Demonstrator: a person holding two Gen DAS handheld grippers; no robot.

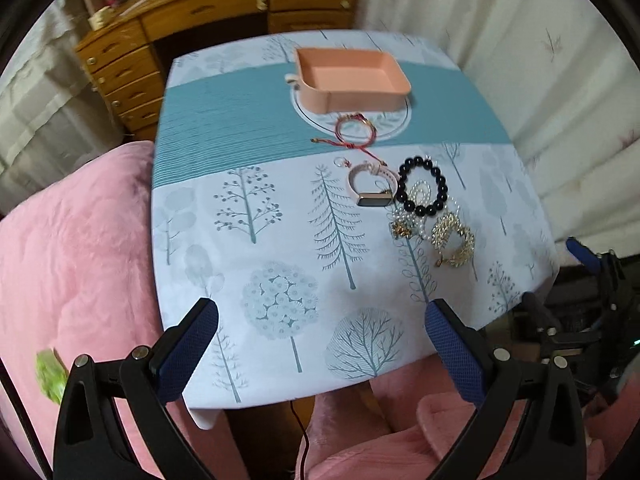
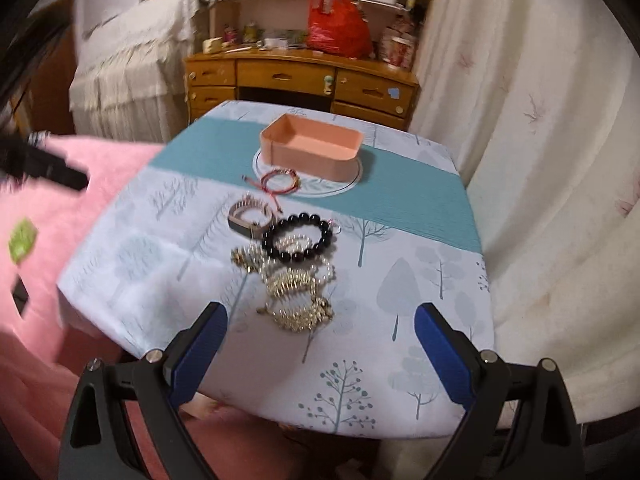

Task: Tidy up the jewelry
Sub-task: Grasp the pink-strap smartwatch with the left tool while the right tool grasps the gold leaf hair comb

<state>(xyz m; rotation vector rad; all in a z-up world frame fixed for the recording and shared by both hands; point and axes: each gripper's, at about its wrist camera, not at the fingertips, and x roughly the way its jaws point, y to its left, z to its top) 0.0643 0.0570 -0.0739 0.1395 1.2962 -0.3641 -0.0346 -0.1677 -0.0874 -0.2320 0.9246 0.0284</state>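
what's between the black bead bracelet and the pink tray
The red cord bracelet lies between the black bead bracelet and the pink tray, just in front of the tray; both wrist views show it.

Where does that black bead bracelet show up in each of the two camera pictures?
Left wrist view: black bead bracelet lies right of centre, beside the watch.
Right wrist view: it lies near centre, above the gold jewelry.
Shared landmark: the pink tray beyond it.
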